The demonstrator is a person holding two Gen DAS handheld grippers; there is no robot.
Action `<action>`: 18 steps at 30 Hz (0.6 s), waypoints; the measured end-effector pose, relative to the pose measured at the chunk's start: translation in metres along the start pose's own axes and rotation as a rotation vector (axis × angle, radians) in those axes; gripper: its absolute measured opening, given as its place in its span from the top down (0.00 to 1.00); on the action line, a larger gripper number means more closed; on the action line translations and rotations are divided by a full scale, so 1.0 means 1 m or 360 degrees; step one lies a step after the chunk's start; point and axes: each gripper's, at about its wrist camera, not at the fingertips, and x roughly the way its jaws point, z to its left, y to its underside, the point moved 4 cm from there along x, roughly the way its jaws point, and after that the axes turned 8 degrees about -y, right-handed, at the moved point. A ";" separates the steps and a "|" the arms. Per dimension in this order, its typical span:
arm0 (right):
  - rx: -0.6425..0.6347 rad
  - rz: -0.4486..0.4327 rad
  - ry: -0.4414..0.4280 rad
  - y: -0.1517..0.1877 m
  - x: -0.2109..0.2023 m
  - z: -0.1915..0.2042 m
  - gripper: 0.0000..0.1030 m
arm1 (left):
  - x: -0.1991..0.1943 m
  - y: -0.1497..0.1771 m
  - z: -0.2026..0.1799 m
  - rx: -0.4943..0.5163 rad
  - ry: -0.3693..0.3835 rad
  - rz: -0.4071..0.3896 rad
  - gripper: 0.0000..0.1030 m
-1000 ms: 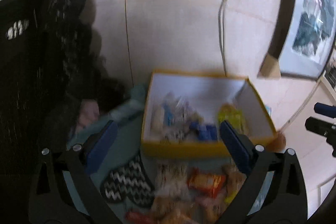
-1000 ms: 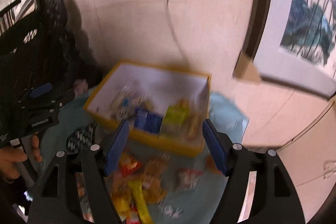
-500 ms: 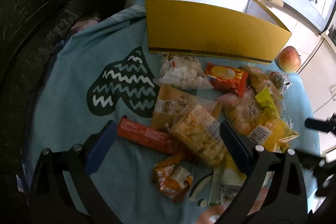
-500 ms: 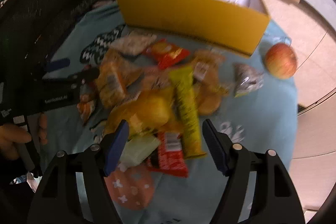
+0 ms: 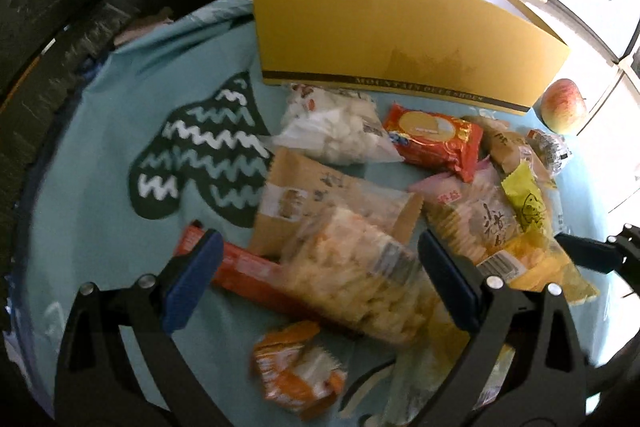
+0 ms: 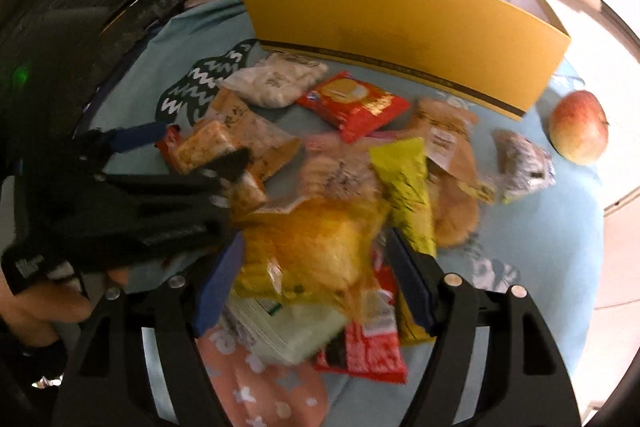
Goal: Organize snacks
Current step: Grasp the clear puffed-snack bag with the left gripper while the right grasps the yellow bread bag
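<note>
Two grippers hang over our snack pile, both pointing steeply down. Our left gripper [image 5: 316, 283] has its jaws spread wide with nothing pinched; a clear bag of pale puffed snacks [image 5: 360, 275] lies below the gap, and a long orange wrapper bar [image 5: 244, 267] runs under the left blue pad. Our right gripper [image 6: 312, 283] also stands well open and holds nothing; a crinkly yellow packet [image 6: 316, 247] sits under its gap, with a red-and-white wrapped bar [image 6: 368, 347] just below that.

On the teal cloth [image 5: 100, 147] covering the bench, the tall yellow cardboard box [image 5: 400, 39] stands at twelve o'clock of the pile. Just in front of it lie a clear bag of white pieces [image 5: 340, 131] and a red foil biscuit packet [image 5: 436, 139], side by side. A red-yellow apple [image 5: 564, 105] rests at two o'clock, beside the box's right corner. A crumpled orange-and-white wrapper [image 5: 300, 371] lies at six o'clock, apart from the heap. A long lime-yellow packet [image 6: 408, 183] lies across the middle of the pile, and a silvery wrapped snack [image 6: 520, 163] sits near the apple.
</note>
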 end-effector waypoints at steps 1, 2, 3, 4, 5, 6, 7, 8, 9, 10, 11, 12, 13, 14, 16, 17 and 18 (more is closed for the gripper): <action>-0.0025 -0.0003 0.0003 0.001 0.001 0.002 0.29 | 0.003 0.001 -0.001 -0.0001 0.0002 0.0010 0.03; -0.0060 -0.0001 0.0012 0.001 0.002 0.003 0.29 | 0.006 0.002 0.000 0.0003 0.0013 0.0025 0.02; -0.0081 0.0004 0.0011 0.003 0.003 0.004 0.30 | 0.008 0.003 0.001 0.0007 0.0020 0.0033 0.02; -0.0101 0.0011 0.0008 0.004 0.003 0.005 0.37 | 0.010 0.005 0.004 0.0013 0.0025 0.0035 0.02; -0.0130 0.0016 0.0011 0.005 0.002 0.006 0.40 | 0.010 0.007 0.009 0.0009 0.0029 0.0034 0.07; -0.0143 0.0017 0.0021 0.006 0.001 0.007 0.42 | 0.010 0.010 0.012 0.0011 0.0051 0.0035 0.13; -0.0143 0.0027 0.0018 0.008 -0.001 0.007 0.43 | 0.008 0.012 0.014 0.0023 0.0087 0.0015 0.28; -0.0136 0.0037 0.0010 0.010 -0.003 0.006 0.44 | 0.003 0.015 0.014 0.0059 0.0121 -0.0010 0.38; -0.0132 0.0042 0.0009 0.013 -0.004 0.006 0.45 | 0.001 0.018 0.016 0.0065 0.0121 -0.0008 0.39; -0.0122 0.0050 0.0000 0.018 -0.008 0.005 0.46 | -0.001 0.021 0.018 0.0055 0.0137 -0.0006 0.41; -0.0113 0.0053 -0.0004 0.021 -0.011 0.003 0.47 | -0.003 0.025 0.022 0.0043 0.0151 -0.0005 0.43; -0.0095 0.0056 -0.0008 0.027 -0.014 0.001 0.48 | -0.006 0.028 0.025 0.0032 0.0157 -0.0006 0.45; -0.0081 0.0057 -0.0011 0.031 -0.017 0.000 0.49 | -0.008 0.031 0.027 0.0026 0.0160 -0.0006 0.53; -0.0065 0.0054 -0.0013 0.035 -0.021 -0.002 0.50 | -0.012 0.034 0.030 0.0010 0.0182 -0.0004 0.54; -0.0025 0.0041 -0.0023 0.043 -0.031 -0.005 0.53 | -0.018 0.039 0.033 0.0001 0.0208 -0.0010 0.56; -0.0015 0.0036 -0.0022 0.046 -0.033 -0.006 0.53 | -0.022 0.043 0.033 0.0001 0.0222 -0.0017 0.56; 0.0001 0.0031 -0.0023 0.049 -0.036 -0.008 0.54 | -0.026 0.045 0.034 -0.0002 0.0230 -0.0027 0.56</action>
